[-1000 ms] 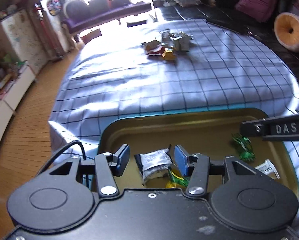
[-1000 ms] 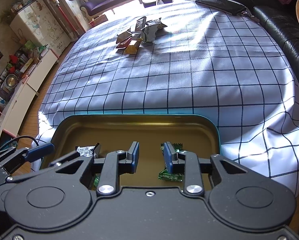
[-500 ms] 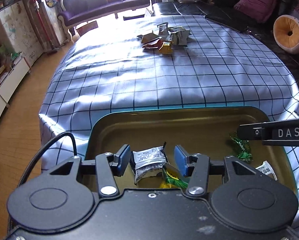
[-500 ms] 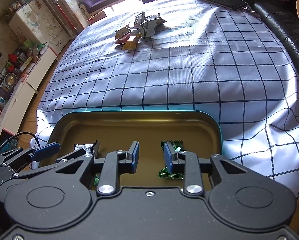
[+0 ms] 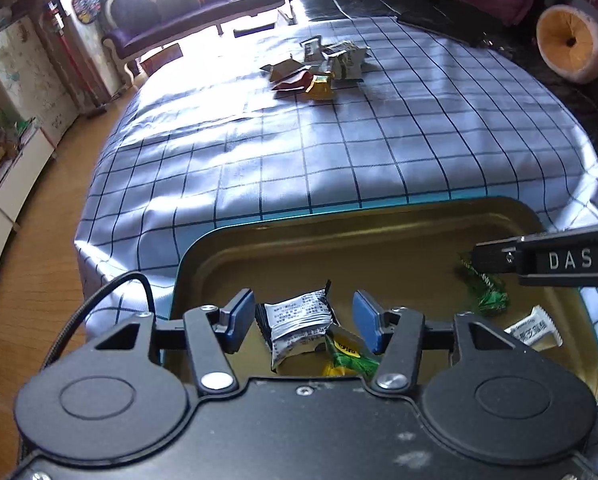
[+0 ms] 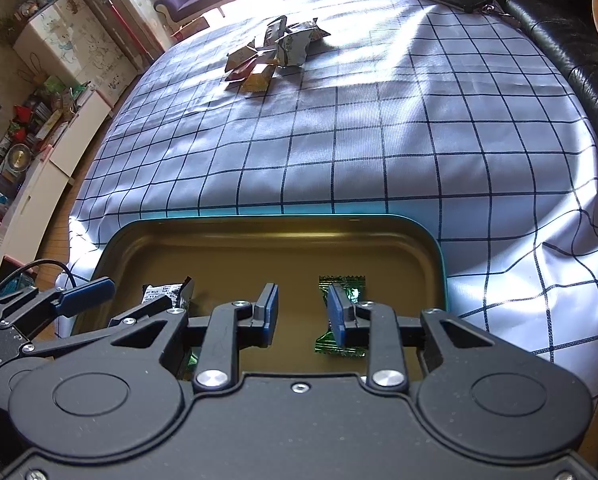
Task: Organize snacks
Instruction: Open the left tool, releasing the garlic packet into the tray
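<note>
Left gripper [image 5: 303, 322] over gold tin [image 5: 379, 220], jaws spread, white-black packet [image 5: 297, 320] lying between them (not pinched). Right gripper [image 6: 302, 312] jaws spread, gripping nothing, green wrapper [image 6: 341, 282] beneath in tin. Loose snack pile [image 5: 319, 68] at upper centre of frame on checked desk [image 5: 339, 152].

"DAS" in white raised letters on black body of right hand-held gripper [image 5: 547, 262], seen in left wrist view. Silver-black snack packet [image 5: 299, 320] in tray carries fine print, too small to read. White sachet [image 5: 533, 328] has printed text/barcode, unreadable. Nothing else legible.
</note>
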The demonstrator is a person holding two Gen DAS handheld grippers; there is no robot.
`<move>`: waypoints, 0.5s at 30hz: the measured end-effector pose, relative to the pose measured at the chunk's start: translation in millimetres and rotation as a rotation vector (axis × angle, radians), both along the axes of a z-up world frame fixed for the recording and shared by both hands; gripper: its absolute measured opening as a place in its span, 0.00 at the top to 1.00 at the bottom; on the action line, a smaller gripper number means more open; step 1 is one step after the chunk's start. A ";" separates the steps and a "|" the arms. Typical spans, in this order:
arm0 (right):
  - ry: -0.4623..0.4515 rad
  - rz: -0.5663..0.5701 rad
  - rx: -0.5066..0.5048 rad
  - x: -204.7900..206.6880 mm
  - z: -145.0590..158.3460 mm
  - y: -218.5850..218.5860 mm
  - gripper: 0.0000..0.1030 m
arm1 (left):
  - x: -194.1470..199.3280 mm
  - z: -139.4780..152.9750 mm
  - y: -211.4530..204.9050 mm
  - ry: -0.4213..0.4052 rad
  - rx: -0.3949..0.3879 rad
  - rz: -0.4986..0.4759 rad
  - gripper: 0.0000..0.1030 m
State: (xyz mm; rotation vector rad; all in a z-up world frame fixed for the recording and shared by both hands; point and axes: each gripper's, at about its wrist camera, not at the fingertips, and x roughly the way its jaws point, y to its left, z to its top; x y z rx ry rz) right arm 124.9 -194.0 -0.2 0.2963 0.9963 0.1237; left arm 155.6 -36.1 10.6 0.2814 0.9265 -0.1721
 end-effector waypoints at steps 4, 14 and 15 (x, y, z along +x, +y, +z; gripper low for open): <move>0.010 0.001 0.001 1.3 -2.5 0.6 0.62 | -0.9 -2.4 -1.3 0.016 -0.021 -0.031 0.45; 0.022 0.010 0.000 3.0 -4.7 3.8 0.62 | -1.5 3.9 7.8 0.010 -0.166 -0.061 0.45; 0.022 0.011 0.000 3.1 -4.8 4.1 0.62 | -0.3 4.4 9.3 0.013 -0.174 -0.052 0.45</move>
